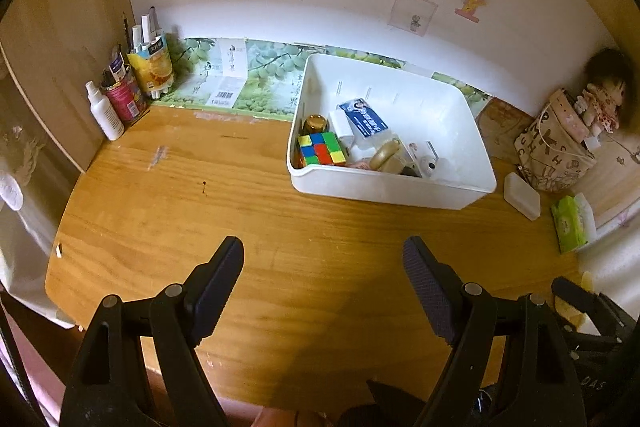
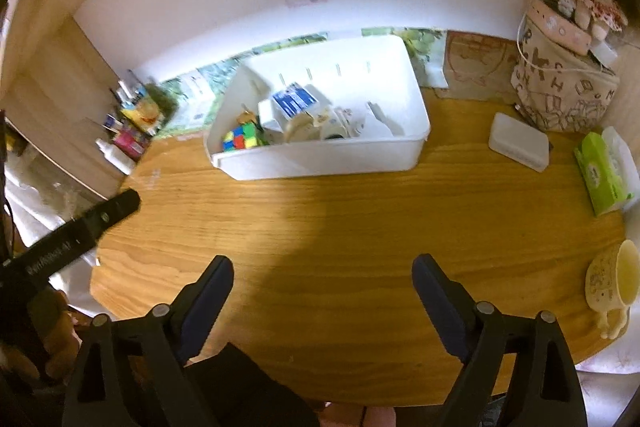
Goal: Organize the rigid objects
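Left gripper (image 1: 323,265) jaws wide, empty, low over near edge of wooden table (image 1: 224,211). Right gripper (image 2: 323,281) likewise wide, empty.

White bin (image 1: 394,187) well ahead by back wall, holds Rubik's cube (image 1: 320,149), blue-labelled box (image 1: 364,117), gold jar (image 1: 316,123), other small items.

Judgement: sorting looks near done. Remaining candidate: white case (image 2: 519,141) beside bin. Approach with right, jaws across short sides, lift level.

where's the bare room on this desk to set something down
Widest free patch: the wooden desk between the white bin and the near edge, under both open tools. Also free left of the bin, up to the spray bottle. Crowded: the bin's inside, and the right side by the tissue pack.
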Motion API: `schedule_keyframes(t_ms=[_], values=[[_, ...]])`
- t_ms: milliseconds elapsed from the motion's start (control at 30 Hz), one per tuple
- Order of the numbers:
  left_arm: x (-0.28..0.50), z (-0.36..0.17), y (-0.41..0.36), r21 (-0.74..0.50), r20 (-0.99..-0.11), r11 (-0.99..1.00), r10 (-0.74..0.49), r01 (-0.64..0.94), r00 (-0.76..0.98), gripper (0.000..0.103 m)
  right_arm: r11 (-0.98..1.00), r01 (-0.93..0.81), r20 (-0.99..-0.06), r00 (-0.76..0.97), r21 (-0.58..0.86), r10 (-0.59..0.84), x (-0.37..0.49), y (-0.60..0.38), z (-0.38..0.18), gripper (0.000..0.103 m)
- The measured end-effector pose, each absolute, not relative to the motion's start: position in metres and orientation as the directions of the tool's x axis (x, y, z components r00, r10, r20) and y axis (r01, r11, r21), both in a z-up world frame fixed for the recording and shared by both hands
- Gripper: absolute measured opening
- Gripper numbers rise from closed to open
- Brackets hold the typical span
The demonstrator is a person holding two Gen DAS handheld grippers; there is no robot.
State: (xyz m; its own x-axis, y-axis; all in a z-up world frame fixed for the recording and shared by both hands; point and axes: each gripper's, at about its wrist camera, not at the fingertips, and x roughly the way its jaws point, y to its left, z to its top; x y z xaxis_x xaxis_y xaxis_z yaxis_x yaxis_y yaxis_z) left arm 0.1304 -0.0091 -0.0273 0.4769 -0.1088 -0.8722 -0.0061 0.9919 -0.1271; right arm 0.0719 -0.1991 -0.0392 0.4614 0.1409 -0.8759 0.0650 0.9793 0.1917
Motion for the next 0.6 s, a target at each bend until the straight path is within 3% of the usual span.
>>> schedule_keyframes(t_ms=[200, 267, 300, 600], values=[[0.120, -0.006, -0.016, -0.111, -0.837, 0.994, -0.081, -0.023, 0.541, 0.085, 0.981, 0.084, -0.865, 0.488, 0.176, 0.114, 0.073, -0.204, -0.029, 0.093], [0.119, -0.002, -0.018, -0.103, -0.820, 0.994, -0.068, -0.031, 0.569, 0.097, 0.980, 0.098, -0.870, 0.482, 0.171, 0.104, 0.075, -0.207, -0.030, 0.103], [0.119, 0.000, -0.019, -0.102, -0.812, 0.994, -0.063, -0.035, 0.580, 0.099, 0.980, 0.107, -0.872, 0.480, 0.170, 0.099, 0.076, -0.209, -0.031, 0.103], [0.117, 0.000, -0.032, 0.001, -0.796, 0.999, 0.026, -0.041, 0.605, 0.102, 0.985, 0.117, -0.878, 0.475, 0.129, 0.059, 0.080, -0.206, -0.036, 0.103]])
